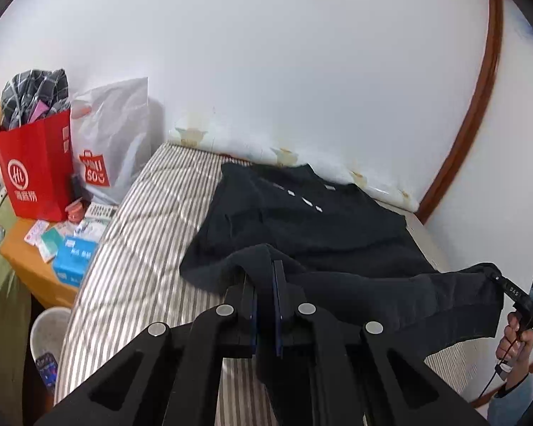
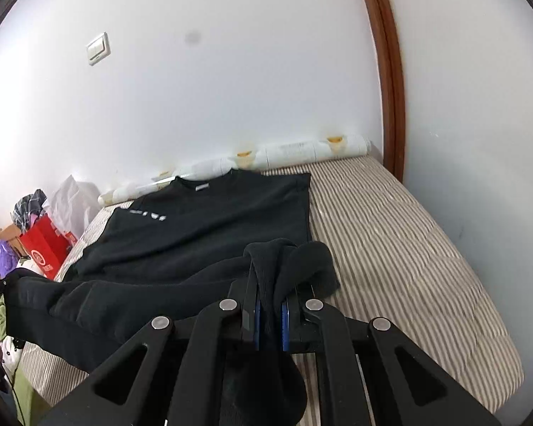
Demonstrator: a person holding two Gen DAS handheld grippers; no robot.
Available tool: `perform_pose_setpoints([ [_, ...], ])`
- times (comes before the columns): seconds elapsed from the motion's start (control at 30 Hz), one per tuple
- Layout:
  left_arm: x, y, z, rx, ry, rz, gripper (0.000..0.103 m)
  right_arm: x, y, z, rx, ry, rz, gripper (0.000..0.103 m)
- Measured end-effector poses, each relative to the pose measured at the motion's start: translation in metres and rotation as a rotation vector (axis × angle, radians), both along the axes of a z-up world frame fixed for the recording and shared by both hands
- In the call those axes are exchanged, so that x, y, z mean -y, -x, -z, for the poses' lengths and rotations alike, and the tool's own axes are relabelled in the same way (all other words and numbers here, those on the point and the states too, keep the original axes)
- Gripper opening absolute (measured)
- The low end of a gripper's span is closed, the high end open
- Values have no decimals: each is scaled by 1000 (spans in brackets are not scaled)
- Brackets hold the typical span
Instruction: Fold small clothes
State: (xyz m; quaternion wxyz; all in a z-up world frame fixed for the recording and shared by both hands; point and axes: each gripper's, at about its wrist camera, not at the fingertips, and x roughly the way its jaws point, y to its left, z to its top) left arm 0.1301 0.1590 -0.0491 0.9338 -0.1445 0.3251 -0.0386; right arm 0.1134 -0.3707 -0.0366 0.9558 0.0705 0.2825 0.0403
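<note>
Black sweatshirt (image 1: 302, 220) spread collar-far on striped mattress (image 1: 152, 234), sides apparently already turned in, body narrowed to a rectangle; near hem lifted clear of the bedding and slung between both tools. Left gripper (image 1: 264, 284) clenched on a bunched hem corner at 6 o'clock in its own view, cloth pinched between the blue pads. Right gripper (image 2: 270, 301) likewise clamped on the opposite corner at 6 o'clock, fabric mounded over the fingertips. Hem held taut across, probably to keep the edge straight for carrying toward the collar at 12 o'clock. Judged: bottom-to-top fold in hand, not yet laid. Rolled white bolster (image 2: 302, 151) along the wall beyond the collar. Red paper bag (image 1: 35, 170) and white shopping bag (image 1: 113, 135) at 9 o'clock, well apart. Blue tissue box (image 1: 74, 259) on the side table.
</note>
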Motion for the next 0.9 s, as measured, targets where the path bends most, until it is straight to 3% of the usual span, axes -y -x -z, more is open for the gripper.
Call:
perform_pose_setpoints([
  [0.3, 13, -74, -3, -6, -94, -38, 7, -2, -89, -2, -11, -3, 17, 8],
  [0.53, 18, -133, 23, -72, -106, -58, 7, -3, -153, 18, -80, -4, 33, 8],
  [0.9, 21, -182, 62, -175, -179, -65, 7, -6, -209, 61, -178, 40, 36, 8],
])
